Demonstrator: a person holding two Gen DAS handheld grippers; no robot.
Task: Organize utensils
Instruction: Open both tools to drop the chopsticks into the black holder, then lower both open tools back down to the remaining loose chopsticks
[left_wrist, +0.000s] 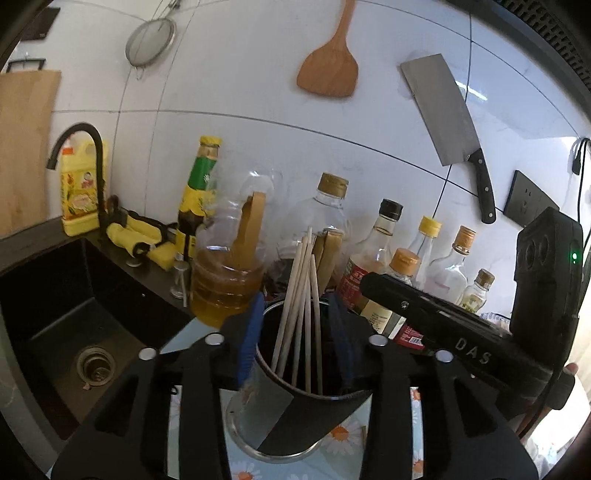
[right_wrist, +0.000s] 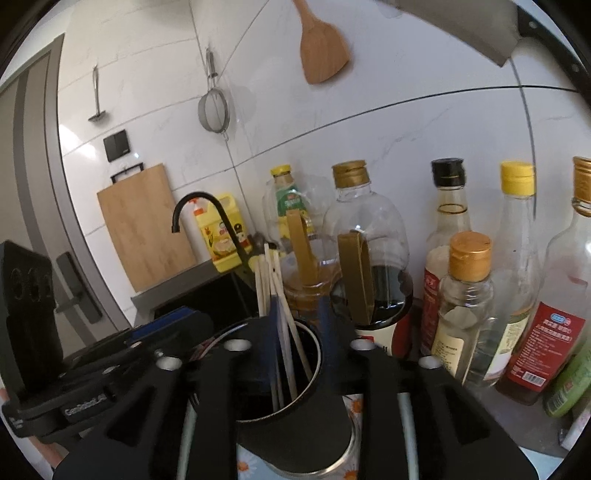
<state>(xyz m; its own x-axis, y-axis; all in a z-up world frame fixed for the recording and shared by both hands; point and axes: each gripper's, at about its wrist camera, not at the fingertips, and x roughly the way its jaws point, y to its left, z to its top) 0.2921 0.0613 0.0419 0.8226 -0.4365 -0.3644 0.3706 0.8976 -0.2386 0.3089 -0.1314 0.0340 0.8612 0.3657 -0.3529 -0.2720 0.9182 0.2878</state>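
Six or so pale wooden chopsticks (left_wrist: 301, 295) stand bundled in a dark metal holder (left_wrist: 295, 413), leaning toward twelve o'clock, tips down inside and tops fanned above the rim. The holder sits on a flowered mat (left_wrist: 343, 435) on the counter, with a dark sink (left_wrist: 74, 314) at its nine o'clock and a row of sauce bottles (left_wrist: 384, 258) from twelve to two o'clock.

Left gripper (left_wrist: 295, 325): jaws part open, blue pads either side of the holder's mouth. The left pad lies close against the rim at nine o'clock, but I cannot tell whether it touches. The chopsticks rise between the pads without being pinched.

Right gripper (right_wrist: 301, 325): jaws part open, fingers straddling the same holder from the other side. The chopsticks (right_wrist: 277, 314) pass just beside its left pad; no squeeze on them is evident. Its body (left_wrist: 461, 332) crosses the left view at three o'clock.

Assessment: the chopsticks appear already deposited, so the step in hand reads as release after placing. No loose utensil shows on the counter in either view; a wooden spatula (left_wrist: 328, 62), cleaver (left_wrist: 447, 118) and strainer (left_wrist: 149, 42) hang on the tiled wall.

Next move calls for drawing both grippers back toward six o'clock and slightly upward, keeping the pads clear of the leaning sticks and the rim, since a snag could tip the holder toward the bottles.
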